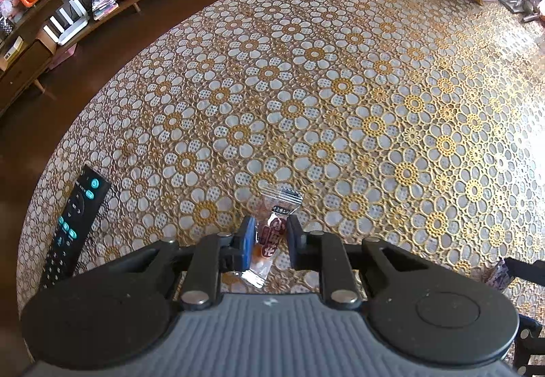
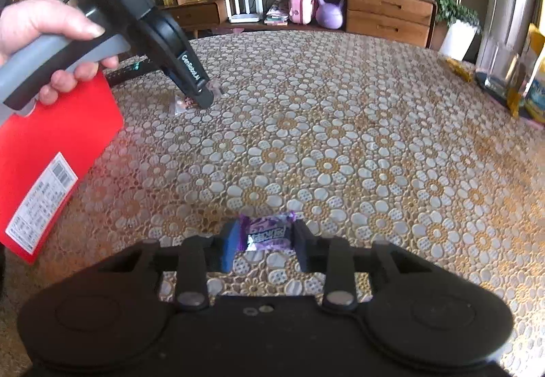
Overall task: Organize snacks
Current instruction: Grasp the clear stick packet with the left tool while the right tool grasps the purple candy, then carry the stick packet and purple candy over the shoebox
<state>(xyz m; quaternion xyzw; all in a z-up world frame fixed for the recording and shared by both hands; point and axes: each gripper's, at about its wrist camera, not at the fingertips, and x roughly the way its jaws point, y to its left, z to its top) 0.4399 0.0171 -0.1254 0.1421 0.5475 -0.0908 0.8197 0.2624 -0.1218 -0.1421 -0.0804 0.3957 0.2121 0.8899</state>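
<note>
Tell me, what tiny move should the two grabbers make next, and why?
Probably close both sets of fingers. The left gripper straddles the clear snack packet lying on the table, with a gap showing on at least one side. The right gripper brackets the purple candy, though whether it already pinches it is unclear. Then they could lift, perhaps toward the red box.

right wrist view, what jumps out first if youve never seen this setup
The bright red box at the left edge of the gold flower-patterned tablecloth grabs the eye first. Above it a hand holds the left gripper, tipped down over a small clear snack packet. At the bottom, the right gripper has its fingers either side of a purple wrapped candy.
</note>
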